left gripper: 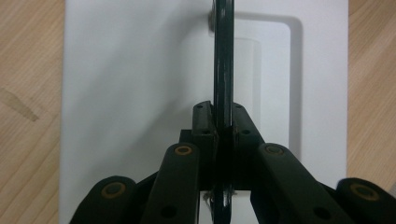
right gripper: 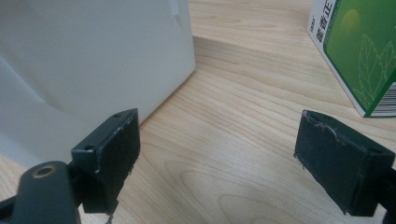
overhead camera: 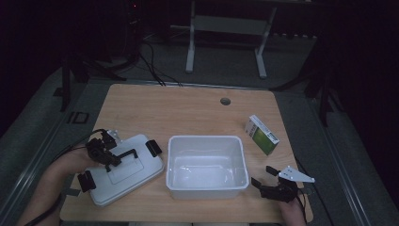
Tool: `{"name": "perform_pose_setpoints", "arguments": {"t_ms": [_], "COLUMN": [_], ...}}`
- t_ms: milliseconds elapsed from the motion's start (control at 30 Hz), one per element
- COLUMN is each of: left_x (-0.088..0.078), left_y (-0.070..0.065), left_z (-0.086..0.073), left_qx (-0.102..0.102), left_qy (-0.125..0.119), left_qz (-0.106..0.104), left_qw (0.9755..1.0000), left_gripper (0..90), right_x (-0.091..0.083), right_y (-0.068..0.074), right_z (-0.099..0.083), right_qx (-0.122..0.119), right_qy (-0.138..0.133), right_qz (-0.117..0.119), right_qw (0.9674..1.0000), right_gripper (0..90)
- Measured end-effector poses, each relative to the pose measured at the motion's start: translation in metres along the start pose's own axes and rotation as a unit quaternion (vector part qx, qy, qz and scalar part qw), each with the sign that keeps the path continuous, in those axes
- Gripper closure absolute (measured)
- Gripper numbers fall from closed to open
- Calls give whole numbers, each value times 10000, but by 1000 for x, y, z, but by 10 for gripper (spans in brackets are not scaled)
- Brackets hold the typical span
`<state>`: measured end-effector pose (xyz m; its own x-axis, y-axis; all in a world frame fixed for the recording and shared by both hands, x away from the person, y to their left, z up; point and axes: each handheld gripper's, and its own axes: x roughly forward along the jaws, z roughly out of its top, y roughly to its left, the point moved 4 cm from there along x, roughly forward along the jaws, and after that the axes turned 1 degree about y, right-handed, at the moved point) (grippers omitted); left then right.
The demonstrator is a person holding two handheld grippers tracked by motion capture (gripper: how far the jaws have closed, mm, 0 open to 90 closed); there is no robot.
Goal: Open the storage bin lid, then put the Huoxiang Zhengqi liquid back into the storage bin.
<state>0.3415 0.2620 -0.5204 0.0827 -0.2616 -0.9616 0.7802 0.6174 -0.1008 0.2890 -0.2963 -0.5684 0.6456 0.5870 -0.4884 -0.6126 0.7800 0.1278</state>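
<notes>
A white lid [overhead camera: 127, 174] with a black handle [overhead camera: 128, 154] and black end clips lies on the table's left side. My left gripper [overhead camera: 116, 157] sits over it, shut on that handle. In the left gripper view the jaws [left gripper: 222, 120] pinch the thin black handle [left gripper: 223, 70] above the white lid [left gripper: 135, 84]. An open white bin [overhead camera: 207, 184] stands at the centre. My right gripper [overhead camera: 269, 180] rests open near the bin's front right corner. In the right gripper view its fingers [right gripper: 114, 149] stand wide apart over bare wood, with the gripper [right gripper: 224, 161] holding nothing.
A green and white carton [overhead camera: 262, 134] lies right of the bin, and it shows at the upper right in the right gripper view [right gripper: 359, 51], with the bin wall [right gripper: 93, 60] at the left. A round cable hole [overhead camera: 225, 101] sits near the table's far edge.
</notes>
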Motion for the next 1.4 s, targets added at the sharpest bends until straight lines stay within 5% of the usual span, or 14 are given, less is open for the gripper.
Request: {"name": "perform_pose_setpoints", "arguments": {"t_ms": [367, 600, 767, 1133, 1200, 1400], "left_x": [6, -1, -3, -6, -7, -9], "left_y": [2, 4, 3, -2, -2, -3], "left_z": [5, 11, 11, 10, 10, 10], "left_qx": [-21, -321, -266, -150, -182, -216], "left_qy": [72, -48, -52, -168, -172, -124], "left_qz": [47, 159, 250, 227, 203, 194], "left_qw": [10000, 9993, 9993, 9995, 9995, 9995], "left_gripper": [826, 479, 404, 389, 389, 383], "right_x": [-3, -7, -11, -29, -32, -43], "right_y": [-1, -4, -6, -22, -26, -37], "right_z": [2, 2, 4, 14, 17, 33], "right_qx": [38, 124, 183, 465, 494, 416], "right_qy": [-66, -90, -103, 279, 420, 398], "right_qz": [-34, -63, -109, -250, -145, -366], "right_qw": [10000, 9999, 9997, 9982, 9978, 9977], "right_gripper": [138, 139, 136, 119, 211, 243]}}
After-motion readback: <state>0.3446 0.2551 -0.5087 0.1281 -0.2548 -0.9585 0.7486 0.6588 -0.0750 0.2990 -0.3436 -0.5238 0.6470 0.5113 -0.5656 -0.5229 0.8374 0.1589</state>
